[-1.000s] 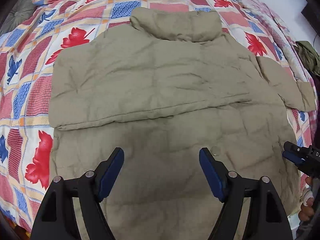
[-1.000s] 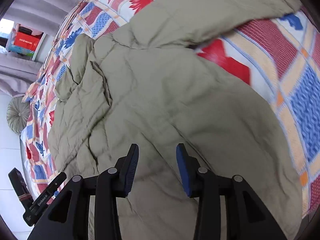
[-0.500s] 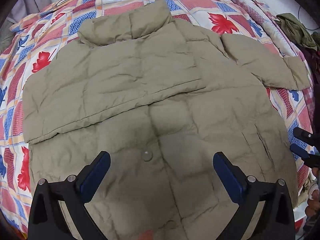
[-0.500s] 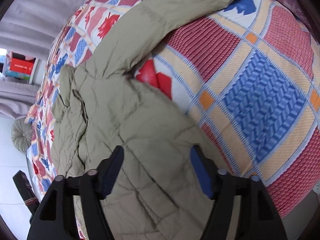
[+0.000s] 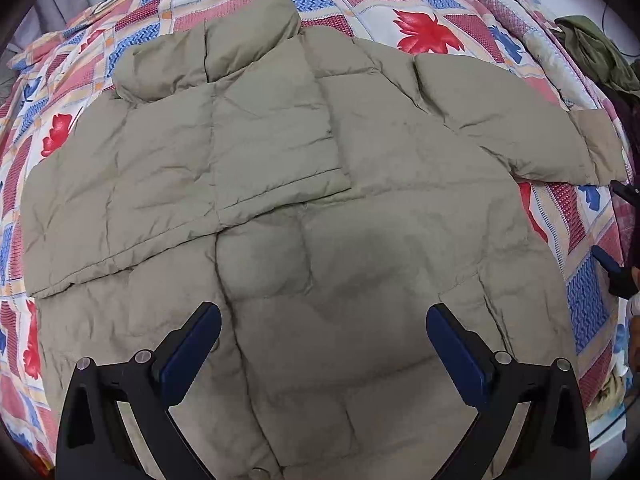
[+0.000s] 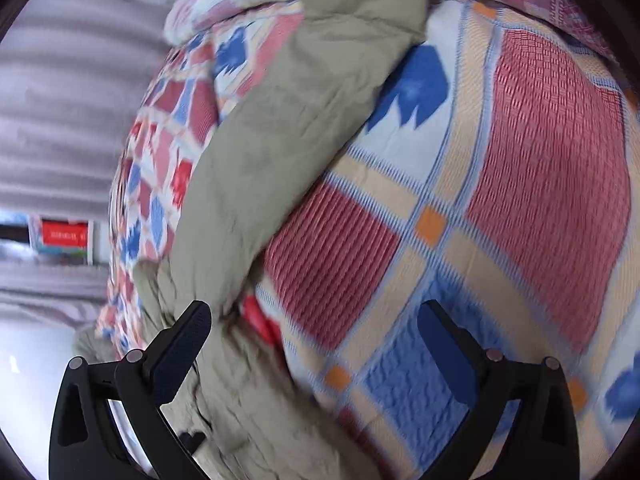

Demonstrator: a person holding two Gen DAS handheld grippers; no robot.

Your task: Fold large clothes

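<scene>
A large khaki padded jacket [image 5: 320,220] lies flat on the patchwork bedspread [image 5: 440,4], collar at the far end. One sleeve is folded across its chest; the other sleeve [image 5: 500,120] stretches out to the right. My left gripper [image 5: 323,316] hovers over the jacket's lower half, open, nothing between its fingers. In the right wrist view the outstretched sleeve [image 6: 288,140] runs up the picture's left half. My right gripper [image 6: 314,316] hangs over the bedspread [image 6: 540,180] beside that sleeve, its jaws opening wide and empty. The right gripper's fingertips [image 5: 608,264] show at the left wrist view's right edge.
A dark olive garment [image 5: 596,52] is heaped at the bed's far right. A grey curtain [image 6: 72,100] and a shelf with a red box [image 6: 64,236] lie beyond the bed's left side in the right wrist view, which is blurred.
My left gripper slid to the right over the jacket and its jaws spread wider. My right gripper swung off the jacket's body towards the outstretched sleeve and opened from half closed to wide.
</scene>
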